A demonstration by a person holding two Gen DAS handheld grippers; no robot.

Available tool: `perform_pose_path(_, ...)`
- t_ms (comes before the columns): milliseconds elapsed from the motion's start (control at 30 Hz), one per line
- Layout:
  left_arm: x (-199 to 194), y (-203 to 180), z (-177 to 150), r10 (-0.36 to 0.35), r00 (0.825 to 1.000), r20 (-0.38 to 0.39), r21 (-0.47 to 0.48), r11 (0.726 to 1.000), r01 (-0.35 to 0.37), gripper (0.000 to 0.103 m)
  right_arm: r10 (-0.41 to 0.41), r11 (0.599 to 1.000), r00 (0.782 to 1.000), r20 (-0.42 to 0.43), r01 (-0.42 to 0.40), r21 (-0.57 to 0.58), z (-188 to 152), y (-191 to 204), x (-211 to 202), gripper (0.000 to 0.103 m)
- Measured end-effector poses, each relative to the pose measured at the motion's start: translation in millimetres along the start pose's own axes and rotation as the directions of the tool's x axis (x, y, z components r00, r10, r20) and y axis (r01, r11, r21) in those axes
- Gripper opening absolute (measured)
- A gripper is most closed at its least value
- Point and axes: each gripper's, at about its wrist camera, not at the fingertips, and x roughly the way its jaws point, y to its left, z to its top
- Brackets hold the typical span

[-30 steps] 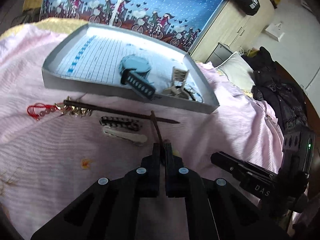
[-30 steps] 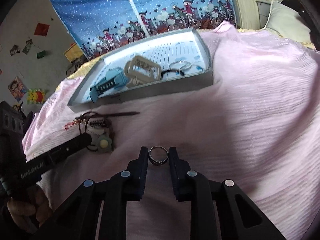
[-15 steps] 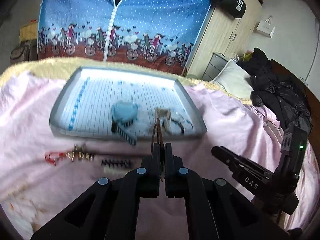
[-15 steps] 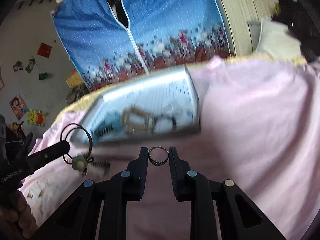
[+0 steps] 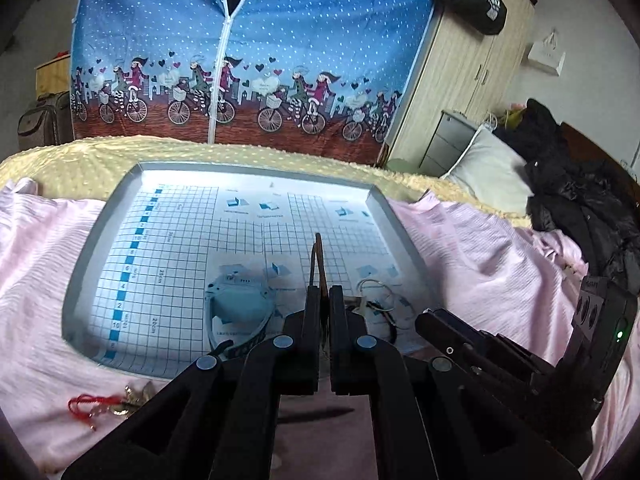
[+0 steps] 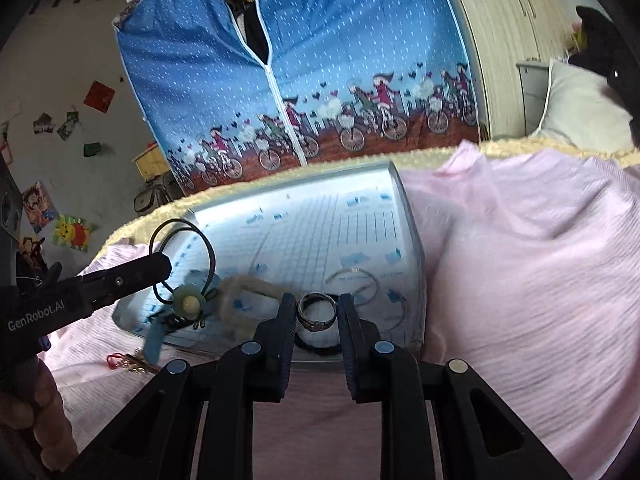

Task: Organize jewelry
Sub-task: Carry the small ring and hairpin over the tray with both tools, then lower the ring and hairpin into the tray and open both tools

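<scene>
Both grippers have risen off the pink bedspread [image 5: 44, 280] and now hang over the grid-lined tray [image 5: 100, 232]. The left gripper [image 5: 324, 300] pinches a hair tie [image 6: 188, 280]; the right gripper [image 6: 318, 312] clamps a ring [image 6: 318, 312]. Release looks next.

Your left gripper [image 5: 324, 300] is matte black plastic, two flat fingers on angular arms with round silver rivets [image 5: 283, 341] at the joints. Your right gripper [image 6: 317, 310] matches it, with ribbed inner faces on its fingers [image 6: 286, 312]. At the right wrist view's left edge, white "GenRobot.AI" lettering [image 6: 36, 319] runs along the black arm; at the left wrist view's right edge, a green light [image 5: 619, 335] glows on a black housing.
</scene>
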Motion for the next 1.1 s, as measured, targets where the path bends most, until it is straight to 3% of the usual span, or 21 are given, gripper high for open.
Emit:
perform_pose_path(267, 24.9, 18.3, -11.9, 0.021, 0.997, -0.071, -0.04, 0.999, -0.024, 0.002, 0.008, 0.998, 0.999, -0.045, -0.006, 0.057, -0.4, -11.6, 17.3, 0.02)
perform_pose_path(533, 27.5, 20.8, -19.3, 0.051, 0.992, -0.111, -0.047, 0.997, -0.057, 0.002, -0.018, 1.0, 0.998, -0.066, 0.02, 0.023, 0.2, -4.3, 21.0, 0.021)
perform_pose_path(667, 21.4, 26.6, -19.3, 0.021, 0.993, -0.115, -0.1, 0.994, -0.033, 0.007, -0.012, 1.0, 0.998, -0.066, 0.014, 0.02, 0.0, -3.7, 18.5, 0.022)
perform_pose_path(733, 11.8, 30.5, -18.9, 0.018, 0.995, -0.094, -0.132, 0.991, -0.031, 0.024, -0.013, 1.0, 0.998, -0.061, 0.014, 0.014, 0.7, -3.6, 14.4, 0.025)
perform_pose_path(800, -2.0, 32.9, -17.7, 0.006, 0.999, -0.052, -0.154, 0.988, -0.014, 0.049, -0.034, 0.999, 0.998, -0.045, 0.034, 0.005, 2.1, -3.1, 8.2, 0.036)
perform_pose_path(933, -36.3, 34.9, -16.2, 0.034, 0.999, 0.033, -0.159, 0.987, -0.028, 0.074, -0.059, 0.998, 0.998, 0.011, 0.059, -0.006, 6.3, 0.2, -11.1, 0.051)
perform_pose_path(1000, -57.0, 34.8, -17.3, 0.065, 0.994, 0.09, -0.157, 0.986, -0.05, 0.097, -0.064, 0.998, 0.997, 0.048, 0.065, -0.012, 8.2, 4.4, -25.2, 0.079)
perform_pose_path(1100, -90.1, 33.6, -23.9, 0.111, 0.977, 0.183, -0.149, 0.985, -0.084, 0.102, -0.06, 0.998, 0.992, 0.108, 0.063, -0.031, 9.5, 13.6, -47.5, 0.093)
